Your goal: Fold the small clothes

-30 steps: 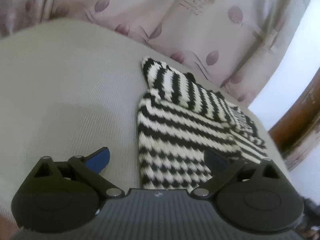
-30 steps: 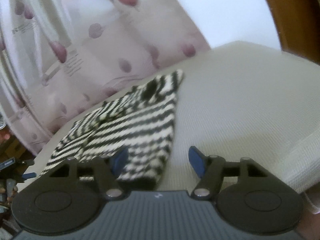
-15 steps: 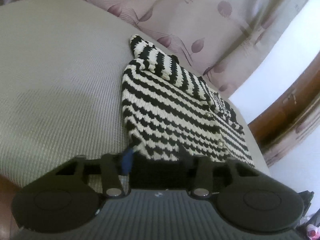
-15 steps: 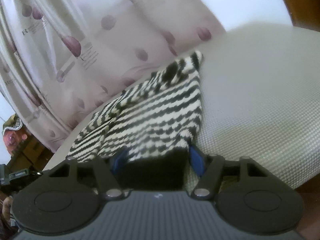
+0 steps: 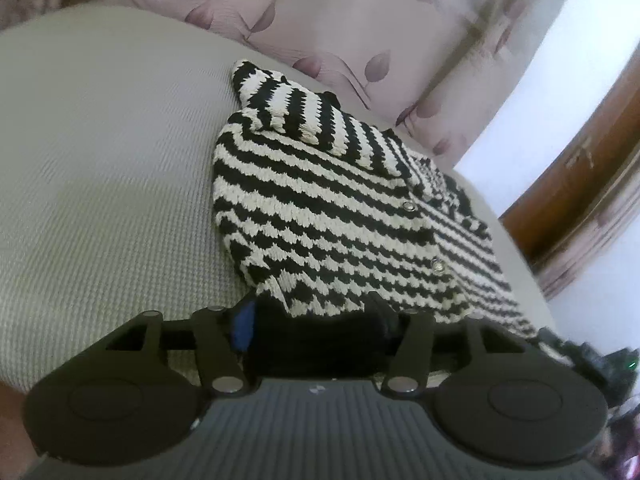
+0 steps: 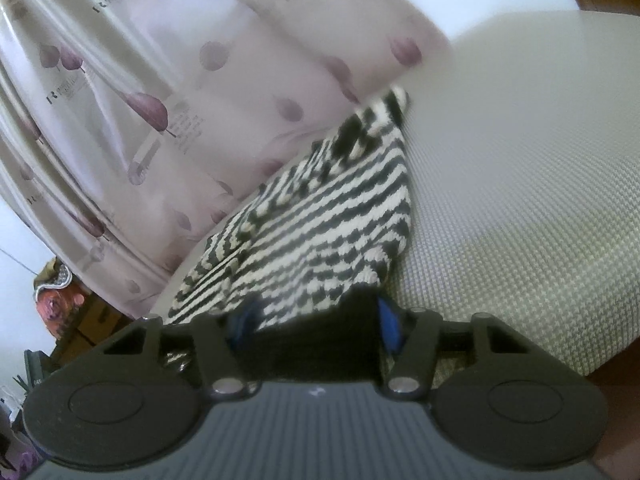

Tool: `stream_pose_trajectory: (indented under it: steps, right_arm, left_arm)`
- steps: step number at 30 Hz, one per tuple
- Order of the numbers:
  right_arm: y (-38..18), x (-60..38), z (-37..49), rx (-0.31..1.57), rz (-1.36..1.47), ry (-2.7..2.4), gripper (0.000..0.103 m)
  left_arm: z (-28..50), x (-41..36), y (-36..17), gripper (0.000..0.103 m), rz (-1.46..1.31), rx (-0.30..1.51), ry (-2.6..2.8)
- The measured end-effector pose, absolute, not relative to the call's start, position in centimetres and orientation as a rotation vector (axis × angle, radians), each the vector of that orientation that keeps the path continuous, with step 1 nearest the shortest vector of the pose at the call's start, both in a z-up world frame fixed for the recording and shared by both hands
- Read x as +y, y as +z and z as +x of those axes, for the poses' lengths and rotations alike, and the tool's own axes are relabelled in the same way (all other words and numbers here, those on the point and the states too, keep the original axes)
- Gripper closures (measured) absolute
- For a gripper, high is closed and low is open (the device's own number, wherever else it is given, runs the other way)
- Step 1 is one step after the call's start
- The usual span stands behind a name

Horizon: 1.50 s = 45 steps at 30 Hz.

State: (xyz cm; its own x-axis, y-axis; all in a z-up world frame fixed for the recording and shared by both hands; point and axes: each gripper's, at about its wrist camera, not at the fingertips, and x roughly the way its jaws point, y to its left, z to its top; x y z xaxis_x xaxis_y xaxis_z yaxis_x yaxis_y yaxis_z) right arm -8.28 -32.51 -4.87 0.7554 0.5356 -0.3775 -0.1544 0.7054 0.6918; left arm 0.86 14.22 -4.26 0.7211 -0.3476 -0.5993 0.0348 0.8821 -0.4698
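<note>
- A black-and-white striped knitted sweater (image 5: pixel 328 216) lies on a beige woven cushion (image 5: pixel 100 184), close to the cushion's edge nearest the pink leaf-print curtain (image 5: pixel 360 12).
- One sleeve (image 5: pixel 304 116) is folded across the sweater's body, on the curtain side.
- The left gripper (image 5: pixel 312 320) clamps one corner of the sweater's black hem, at the end farthest from the curtain.
- The right gripper (image 6: pixel 316 320) pinches the hem's other corner, jaws closed on the knit.
- A wooden frame (image 5: pixel 592 184) stands beyond the sweater.

Right gripper (image 6: pixel 316 322) fingers (image 6: pixel 388 322) clamp striped knit sweater (image 6: pixel 320 224) hem, lifted off cushion (image 6: pixel 520 200).
</note>
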Motion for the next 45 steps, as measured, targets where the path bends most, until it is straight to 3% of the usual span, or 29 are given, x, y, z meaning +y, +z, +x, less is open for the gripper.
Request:
stream_pose_trajectory:
  steps: [3, 5, 6, 7, 9, 13, 30, 31, 32, 33, 38, 45]
  right_arm:
    - [-4.6, -32.1, -8.1, 0.607, 0.658, 0.397, 0.045]
    - [-4.5, -31.7, -8.1, 0.612, 0.626, 0.381, 0.058]
    - [-4.5, -31.5, -7.9, 0.625, 0.606, 0.366, 0.074]
    - [-4.5, -31.4, -7.9, 0.629, 0.589, 0.346, 0.082]
    - [-4.9, -31.7, -7.8, 0.63, 0.602, 0.337, 0.086]
    - [-5.1, -32.0, -7.9, 0.631, 0.613, 0.343, 0.087]
    - [-5.4, -32.5, -6.9, 0.66, 0.692, 0.381, 0.081]
    - [-5.4, -32.4, -6.8, 0.658, 0.691, 0.381, 0.081]
    - [-5.4, -32.3, -6.8, 0.655, 0.678, 0.384, 0.082]
    - [-5.3, -32.1, -6.8, 0.652, 0.656, 0.381, 0.089]
    - [-5.3, -32.6, -7.0, 0.637, 0.695, 0.411, 0.092]
    - [-4.4, -33.5, -6.6, 0.599, 0.806, 0.464, 0.092]
  left_arm:
    - [1.1, 13.0, -3.9, 0.048, -0.376, 0.745, -0.196]
    - [1.1, 12.5, -3.9, 0.049, -0.331, 0.744, -0.184]
    - [1.1, 12.1, -3.8, 0.052, -0.302, 0.742, -0.175]
    - [1.1, 12.0, -3.8, 0.054, -0.284, 0.739, -0.167]
    - [1.1, 11.7, -3.9, 0.058, -0.259, 0.735, -0.153]
    - [1.3, 11.6, -3.9, 0.064, -0.235, 0.734, -0.135]
    - [1.7, 10.7, -3.8, 0.064, -0.156, 0.741, -0.128]
    - [1.7, 10.8, -3.8, 0.066, -0.153, 0.736, -0.13]
    - [1.6, 11.0, -3.8, 0.081, -0.161, 0.727, -0.137]
    - [1.7, 11.4, -3.9, 0.088, -0.182, 0.727, -0.147]
    - [1.9, 14.1, -4.2, 0.089, -0.369, 0.716, -0.202]
    - [1.3, 14.7, -3.0, 0.09, -0.384, 0.621, -0.257]
